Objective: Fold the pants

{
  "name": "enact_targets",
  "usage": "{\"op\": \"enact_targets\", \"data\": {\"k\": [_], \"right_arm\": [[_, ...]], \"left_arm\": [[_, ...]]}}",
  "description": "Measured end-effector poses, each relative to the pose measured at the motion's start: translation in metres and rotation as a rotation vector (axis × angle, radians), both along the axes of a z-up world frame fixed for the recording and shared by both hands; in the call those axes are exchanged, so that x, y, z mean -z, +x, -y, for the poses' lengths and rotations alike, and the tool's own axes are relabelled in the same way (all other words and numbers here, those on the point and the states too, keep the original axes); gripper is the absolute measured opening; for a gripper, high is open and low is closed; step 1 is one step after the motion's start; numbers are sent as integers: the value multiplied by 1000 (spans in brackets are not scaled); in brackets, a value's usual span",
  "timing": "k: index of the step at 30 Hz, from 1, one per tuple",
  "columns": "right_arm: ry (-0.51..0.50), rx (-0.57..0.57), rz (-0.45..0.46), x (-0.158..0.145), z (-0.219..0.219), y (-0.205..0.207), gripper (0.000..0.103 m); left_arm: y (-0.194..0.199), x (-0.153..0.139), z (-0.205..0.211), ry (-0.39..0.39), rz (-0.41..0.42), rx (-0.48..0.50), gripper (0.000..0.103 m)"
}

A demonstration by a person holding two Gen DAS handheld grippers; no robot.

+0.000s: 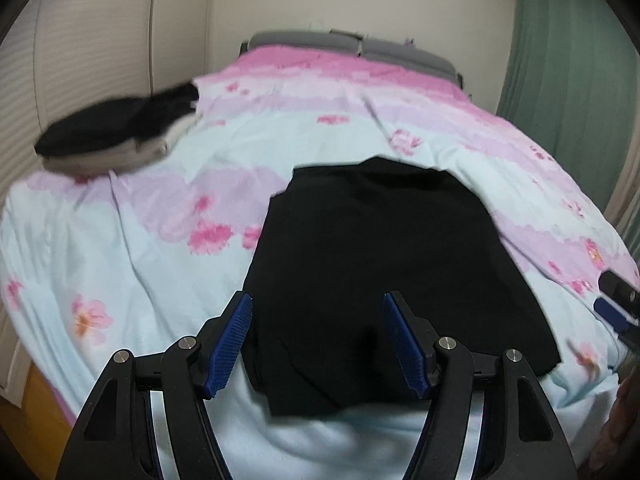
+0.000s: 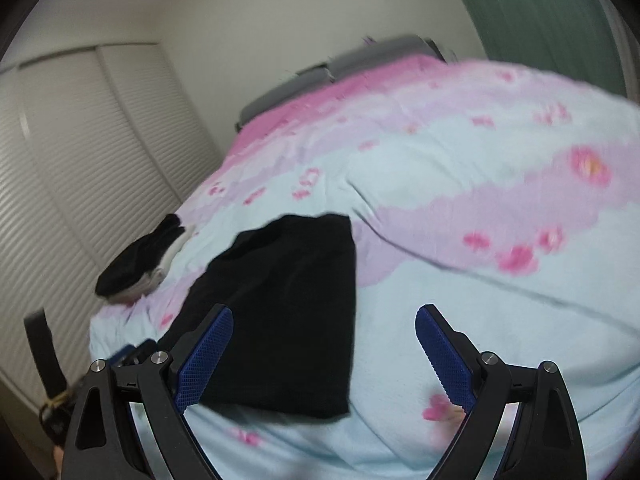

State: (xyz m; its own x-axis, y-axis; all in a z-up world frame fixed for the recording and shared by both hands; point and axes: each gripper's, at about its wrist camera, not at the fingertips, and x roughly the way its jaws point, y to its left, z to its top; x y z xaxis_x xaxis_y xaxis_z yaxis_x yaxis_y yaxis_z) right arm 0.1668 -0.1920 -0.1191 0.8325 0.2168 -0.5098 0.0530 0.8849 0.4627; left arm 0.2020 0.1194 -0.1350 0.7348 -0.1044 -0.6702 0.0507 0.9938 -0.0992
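Both tools wide open w/ nothing held, left tool over black pants mid-frame on bed, right tool beside; thin grab could undo fold

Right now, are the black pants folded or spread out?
Folded: the black pants lie as a compact rectangle on the bedspread, no legs extending.

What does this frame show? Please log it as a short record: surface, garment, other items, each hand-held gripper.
surface: bed with flowered cover
garment: black pants, lying folded into a compact block on the cover
other items: stack of folded clothes near the bed's left edge; green curtain
left hand-held gripper: open, holding nothing, over the pants' near edge
right hand-held gripper: open, holding nothing, by the pants' right edge
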Motion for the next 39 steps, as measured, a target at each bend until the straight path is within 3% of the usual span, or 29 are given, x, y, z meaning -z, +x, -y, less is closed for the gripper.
{"op": "enact_targets", "data": {"k": [6, 14, 21, 26, 30, 35, 39], "right_arm": [[15, -11, -69, 28, -8, 21, 94], [80, -43, -151, 59, -12, 38, 94], [92, -84, -173, 68, -17, 45, 94], [125, -126, -174, 71, -23, 49, 94], [161, -212, -178, 75, -39, 55, 94], [228, -229, -189, 82, -40, 61, 94], [282, -235, -200, 86, -40, 68, 94]], "left_arm": [[22, 22, -22, -74, -61, -20, 67], [27, 30, -25, -146, -56, 34, 67], [43, 48, -33, -250, -129, 43, 75], [45, 49, -27, -301, -138, 54, 77], [46, 50, -8, -240, -145, 93, 82], [58, 51, -16, -314, -147, 65, 80], [64, 54, -6, -250, -155, 87, 82]]}}
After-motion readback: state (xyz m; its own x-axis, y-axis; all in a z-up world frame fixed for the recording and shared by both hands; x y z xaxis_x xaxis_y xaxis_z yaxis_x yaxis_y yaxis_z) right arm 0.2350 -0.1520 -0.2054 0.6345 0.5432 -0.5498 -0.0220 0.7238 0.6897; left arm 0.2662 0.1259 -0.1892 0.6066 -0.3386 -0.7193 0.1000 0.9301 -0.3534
